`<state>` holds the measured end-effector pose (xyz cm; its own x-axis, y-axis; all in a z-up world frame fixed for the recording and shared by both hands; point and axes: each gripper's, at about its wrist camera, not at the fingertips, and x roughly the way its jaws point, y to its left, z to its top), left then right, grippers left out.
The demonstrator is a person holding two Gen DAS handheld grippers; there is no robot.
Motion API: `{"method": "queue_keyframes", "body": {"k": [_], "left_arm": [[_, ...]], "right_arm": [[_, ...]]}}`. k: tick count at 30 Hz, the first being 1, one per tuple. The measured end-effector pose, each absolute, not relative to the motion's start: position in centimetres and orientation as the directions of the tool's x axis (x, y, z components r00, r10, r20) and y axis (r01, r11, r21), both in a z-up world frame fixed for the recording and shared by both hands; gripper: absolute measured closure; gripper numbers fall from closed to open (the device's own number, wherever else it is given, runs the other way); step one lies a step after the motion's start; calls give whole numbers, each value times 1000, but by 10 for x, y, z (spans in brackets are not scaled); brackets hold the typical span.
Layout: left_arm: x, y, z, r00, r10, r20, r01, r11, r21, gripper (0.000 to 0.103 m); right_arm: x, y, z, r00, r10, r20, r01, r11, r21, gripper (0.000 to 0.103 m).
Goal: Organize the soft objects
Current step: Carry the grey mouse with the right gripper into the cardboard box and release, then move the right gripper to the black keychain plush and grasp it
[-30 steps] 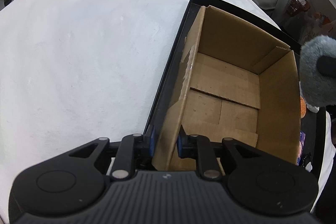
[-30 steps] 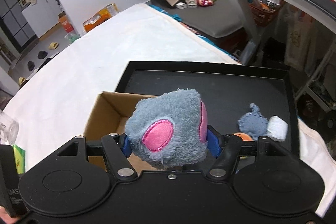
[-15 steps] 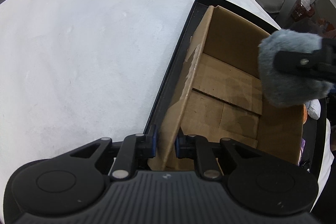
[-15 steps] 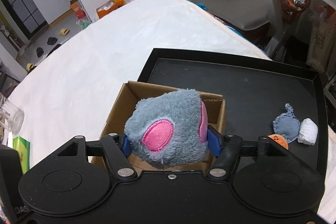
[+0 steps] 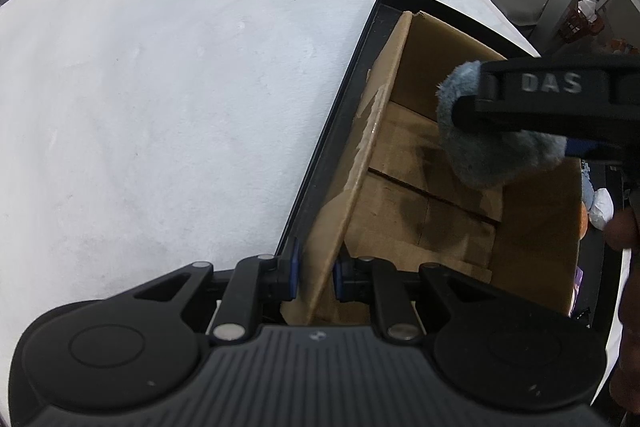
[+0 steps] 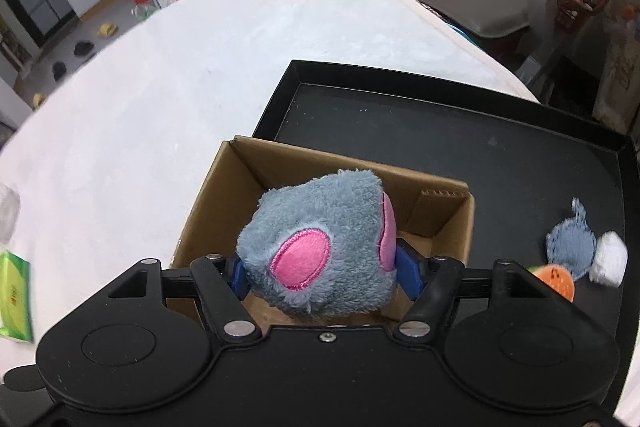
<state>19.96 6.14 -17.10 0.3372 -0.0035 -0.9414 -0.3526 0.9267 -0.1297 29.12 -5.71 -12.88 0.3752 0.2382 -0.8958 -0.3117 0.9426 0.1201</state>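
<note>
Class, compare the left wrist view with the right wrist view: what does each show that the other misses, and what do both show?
Only the left wrist view shows the left gripper clamped on the cardboard box's near wall, and the bare box floor. Only the right wrist view shows the plush's pink patches, a green packet on the white table, and most of the tray floor. Both show the grey plush held by the right gripper over the open box, the black tray, and small soft items beside the box.
</note>
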Motion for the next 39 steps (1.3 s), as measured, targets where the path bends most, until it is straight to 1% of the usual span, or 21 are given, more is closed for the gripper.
{"method": "queue_keyframes", "body": {"k": [2, 3, 8, 13, 15, 17, 21, 32, 35, 37, 38, 39], "left_arm": [[200, 61, -171, 337, 1, -942, -352, 928, -125, 88], [201, 61, -172, 336, 2, -942, -351, 928, -124, 88], [201, 60, -173, 329, 5, -944, -354, 928, -119, 87], [203, 56, -174, 325, 12, -946, -354, 929, -109, 87], [203, 55, -175, 323, 13, -946, -355, 929, -108, 87], [203, 54, -176, 322, 14, -947, -354, 929, -106, 87], [204, 53, -176, 318, 15, -948, -356, 928, -105, 87], [204, 46, -168, 317, 55, -947, -349, 935, -63, 84], [203, 42, -165, 319, 63, -946, -354, 934, -57, 78], [203, 40, -162, 324, 70, -944, -356, 933, -53, 70], [203, 38, -161, 327, 71, -942, -356, 933, -53, 68], [202, 37, -159, 330, 72, -941, -357, 933, -54, 64]], "right_arm": [[294, -51, -129, 371, 220, -902, -331, 939, 93, 36], [295, -49, -129, 365, 218, -905, -341, 936, 88, 33], [299, -36, -130, 342, 196, -919, -418, 908, 38, 33], [300, -30, -129, 323, 177, -930, -453, 891, 12, 30], [299, -29, -127, 327, 190, -926, -461, 887, 19, 23], [299, -28, -123, 332, 197, -922, -460, 888, 25, 19], [299, -30, -117, 329, 223, -918, -454, 889, 53, 18], [287, -44, -99, 356, 244, -902, -460, 886, 58, 18], [282, -51, -94, 365, 248, -897, -458, 887, 59, 18], [280, -57, -91, 372, 248, -894, -451, 891, 60, 18], [279, -61, -90, 375, 248, -893, -443, 894, 62, 18], [278, -65, -90, 378, 248, -892, -436, 898, 65, 18]]}}
